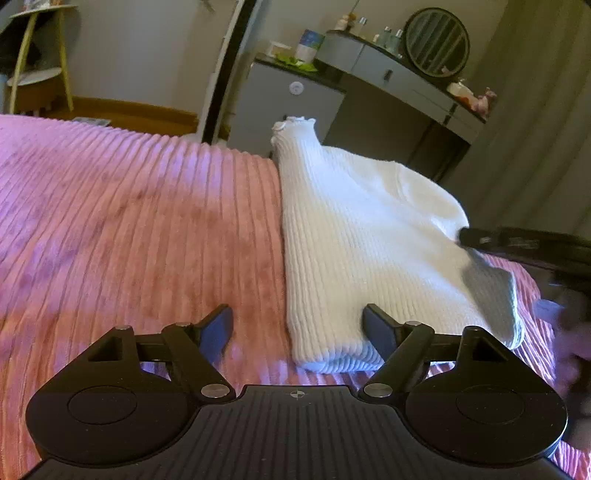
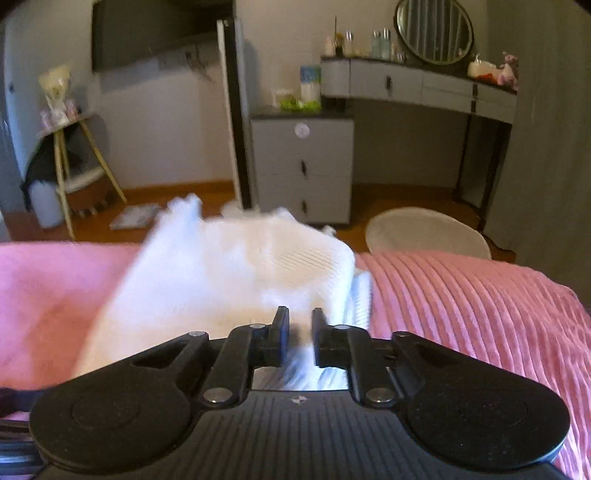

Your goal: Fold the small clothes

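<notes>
Left wrist view looks down over a pink ribbed bedspread (image 1: 129,221) on which a white ribbed knit garment (image 1: 351,240) lies, its narrow collar end pointing away toward the far edge of the bed and its near hem folded into a thick roll. The left claw (image 1: 297,325) stands wide, nothing pressed between its blue pads; its right finger sits over the garment's near hem, the left finger over bare bedspread. At the garment's right edge, the dark tip of the right claw (image 1: 469,236) pinches the fabric and lifts a flap of it.

Right wrist view shows the right claw's jaws drawn narrow, with white knit bunched between them and rising as a blurred fold in front. Beyond the bed stand a grey drawer cabinet (image 2: 303,166) and a dressing desk (image 2: 417,85) with a round mirror (image 2: 434,31).
</notes>
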A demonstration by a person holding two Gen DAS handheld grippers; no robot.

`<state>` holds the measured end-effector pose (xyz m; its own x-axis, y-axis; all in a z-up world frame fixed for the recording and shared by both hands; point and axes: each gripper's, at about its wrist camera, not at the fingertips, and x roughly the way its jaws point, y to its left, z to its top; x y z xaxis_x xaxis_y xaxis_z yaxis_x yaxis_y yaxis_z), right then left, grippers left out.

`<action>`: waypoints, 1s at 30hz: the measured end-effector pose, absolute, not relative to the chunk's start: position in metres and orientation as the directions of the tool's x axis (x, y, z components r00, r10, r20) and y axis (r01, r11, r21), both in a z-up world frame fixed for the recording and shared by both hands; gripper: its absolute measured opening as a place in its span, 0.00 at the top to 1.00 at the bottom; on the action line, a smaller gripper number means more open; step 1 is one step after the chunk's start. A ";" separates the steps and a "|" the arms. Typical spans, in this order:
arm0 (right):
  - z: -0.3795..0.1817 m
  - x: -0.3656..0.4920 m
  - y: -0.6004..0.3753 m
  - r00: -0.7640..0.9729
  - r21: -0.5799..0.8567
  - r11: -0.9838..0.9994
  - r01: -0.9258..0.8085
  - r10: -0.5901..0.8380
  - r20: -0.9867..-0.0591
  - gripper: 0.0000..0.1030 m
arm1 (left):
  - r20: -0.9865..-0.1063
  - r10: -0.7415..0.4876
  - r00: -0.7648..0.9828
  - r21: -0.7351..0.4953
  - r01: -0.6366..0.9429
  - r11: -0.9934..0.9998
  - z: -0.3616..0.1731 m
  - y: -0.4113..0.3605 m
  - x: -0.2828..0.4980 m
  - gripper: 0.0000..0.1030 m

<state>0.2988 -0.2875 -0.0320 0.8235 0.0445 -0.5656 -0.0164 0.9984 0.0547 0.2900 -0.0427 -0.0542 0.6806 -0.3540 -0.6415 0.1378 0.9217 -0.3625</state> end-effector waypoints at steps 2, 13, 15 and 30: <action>-0.025 0.277 -0.283 0.835 0.083 0.996 -0.037 0.076 -0.545 0.87 | -0.642 -0.354 0.680 -0.363 0.137 0.922 -0.054 -0.043 0.290 0.18; -0.061 0.244 -0.299 0.790 0.139 0.985 0.097 0.008 -0.613 0.73 | -0.650 -0.343 0.678 -0.352 0.132 0.927 -0.053 -0.046 0.292 0.18; -0.065 0.246 -0.302 0.782 0.167 0.981 0.099 0.028 -0.622 0.70 | -0.648 -0.344 0.679 -0.353 0.132 0.926 -0.054 -0.047 0.293 0.17; -0.022 0.257 -0.305 0.841 0.139 0.988 0.062 0.023 -0.541 0.66 | -0.556 -0.400 0.729 -0.457 0.134 0.879 -0.024 -0.024 0.294 0.18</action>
<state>0.2568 -0.3048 -0.0223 0.8409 0.0235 -0.5407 0.0618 0.9884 0.1390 0.2939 -0.0239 -0.0236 0.7286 -0.3998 -0.5562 0.1336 0.8793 -0.4571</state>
